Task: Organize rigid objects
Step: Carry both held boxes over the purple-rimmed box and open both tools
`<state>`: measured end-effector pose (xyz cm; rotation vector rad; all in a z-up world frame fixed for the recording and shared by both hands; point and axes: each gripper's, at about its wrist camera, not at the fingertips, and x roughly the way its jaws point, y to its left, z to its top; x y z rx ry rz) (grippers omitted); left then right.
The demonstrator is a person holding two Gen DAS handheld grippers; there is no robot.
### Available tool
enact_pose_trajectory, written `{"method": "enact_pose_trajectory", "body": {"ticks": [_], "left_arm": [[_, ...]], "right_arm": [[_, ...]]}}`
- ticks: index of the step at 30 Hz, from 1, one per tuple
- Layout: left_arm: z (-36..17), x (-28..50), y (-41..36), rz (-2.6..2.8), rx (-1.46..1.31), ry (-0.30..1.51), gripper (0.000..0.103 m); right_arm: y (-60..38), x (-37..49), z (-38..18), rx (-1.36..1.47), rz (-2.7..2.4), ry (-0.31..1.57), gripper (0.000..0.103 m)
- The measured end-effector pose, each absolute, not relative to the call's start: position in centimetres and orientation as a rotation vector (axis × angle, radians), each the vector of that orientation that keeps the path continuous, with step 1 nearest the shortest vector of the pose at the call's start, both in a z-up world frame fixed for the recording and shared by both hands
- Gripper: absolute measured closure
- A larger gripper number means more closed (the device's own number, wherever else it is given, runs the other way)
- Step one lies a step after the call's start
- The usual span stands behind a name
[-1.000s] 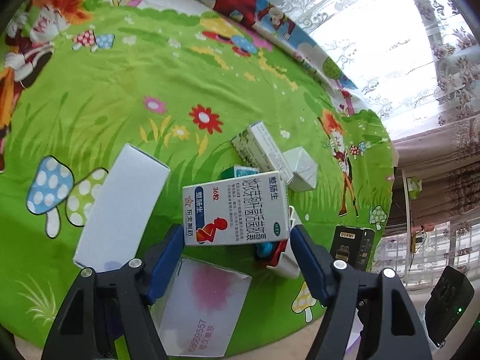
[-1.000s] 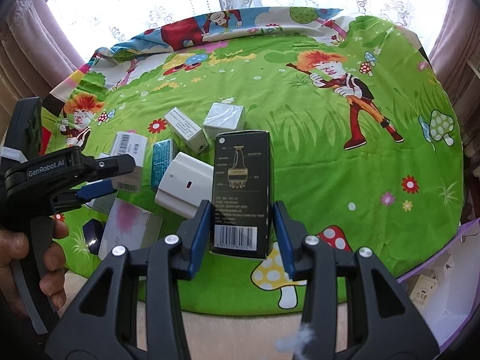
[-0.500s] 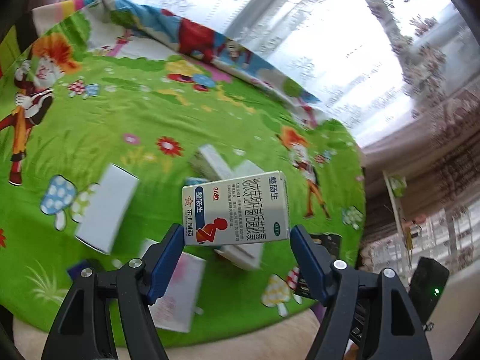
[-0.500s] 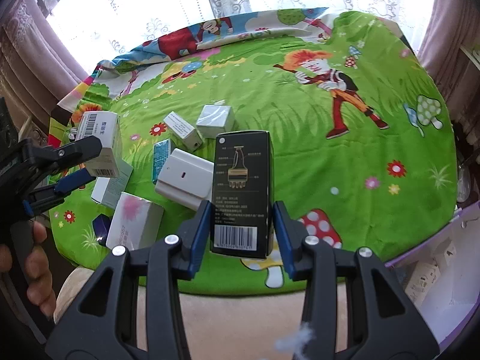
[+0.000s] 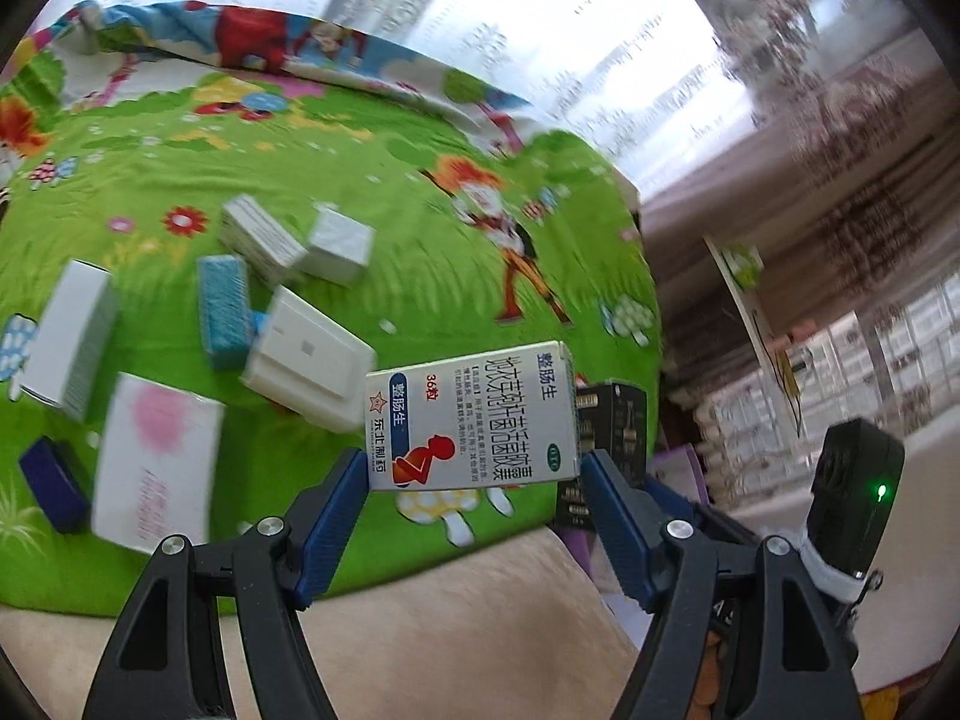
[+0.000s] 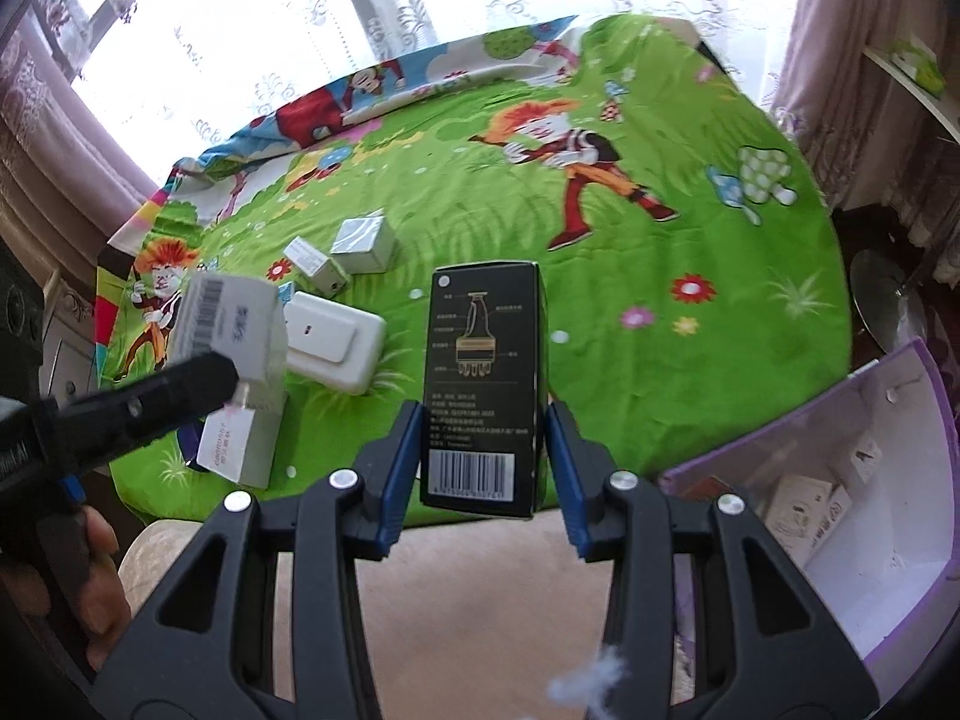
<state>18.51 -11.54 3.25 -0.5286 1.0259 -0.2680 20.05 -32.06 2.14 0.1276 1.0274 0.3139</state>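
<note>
Medicine box (image 5: 474, 420), white with a red figure, sits clamped in the left tool (image 5: 474, 468); right tool (image 6: 483, 450) grips a black box (image 6: 483, 384).

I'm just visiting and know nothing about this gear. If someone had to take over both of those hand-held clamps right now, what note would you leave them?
Left gripper: shut on the white medicine box, held in the air above the near edge of the green cloth.
Right gripper: shut on the tall black box, also lifted.
Purple-edged bin: at the right, beside the cloth, with a few small boxes already inside.
Left on the cloth: a white flat box, a blue box, a pink-printed box, a dark blue box and several small white ones.
Probable next step: put both held boxes in the bin, then fetch the rest.
</note>
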Motion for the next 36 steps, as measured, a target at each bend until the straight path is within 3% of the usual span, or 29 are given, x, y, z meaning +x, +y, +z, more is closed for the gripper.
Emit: {"method": "enact_pose_trajectory", "body": {"ticks": [36], "left_arm": [[3.1, 15.3, -33.0, -0.700, -0.169, 1.180, 0.029]], "right_arm": [[-53.4, 15.6, 3.1, 0.223, -0.125, 0.978, 0.057]]}}
